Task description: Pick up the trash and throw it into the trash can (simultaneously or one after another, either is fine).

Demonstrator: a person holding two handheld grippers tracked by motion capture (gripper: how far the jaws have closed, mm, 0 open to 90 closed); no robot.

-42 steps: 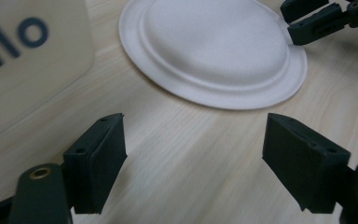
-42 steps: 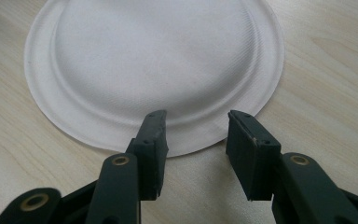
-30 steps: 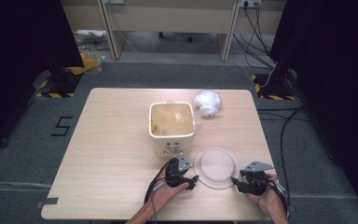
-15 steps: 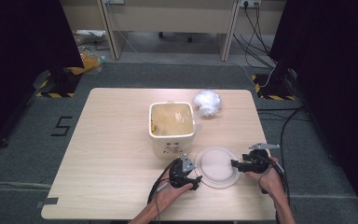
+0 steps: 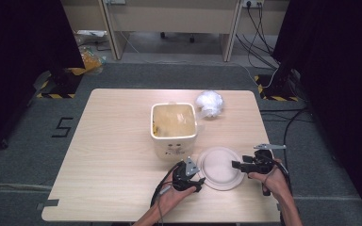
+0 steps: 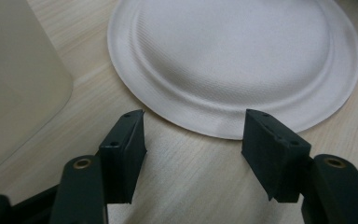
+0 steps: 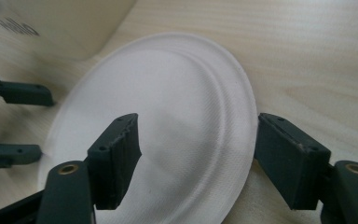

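A white paper plate (image 5: pixel 220 167) lies on the table in front of a cream square container (image 5: pixel 174 126) and seems to be bottom up. My left gripper (image 5: pixel 198 181) stands open at the plate's near-left rim; in the left gripper view its gripper (image 6: pixel 196 122) has the plate (image 6: pixel 233 60) just beyond the tips. My right gripper (image 5: pixel 236 165) is open at the plate's right rim. In the right gripper view the gripper (image 7: pixel 199 122) straddles the rim of the plate (image 7: pixel 168 116), one jaw over the plate and one outside it. Nothing is held.
A crumpled white wad (image 5: pixel 209 103) lies behind the container on the right. The container's wall (image 6: pixel 14 84) stands close on the left of my left gripper. Bare wooden table (image 5: pixel 108 155) spreads to the left. The table's front edge is near both hands.
My right gripper has come in from the table's front right to the plate's right rim and now straddles it. The left gripper has barely moved. The plate lies where it was.
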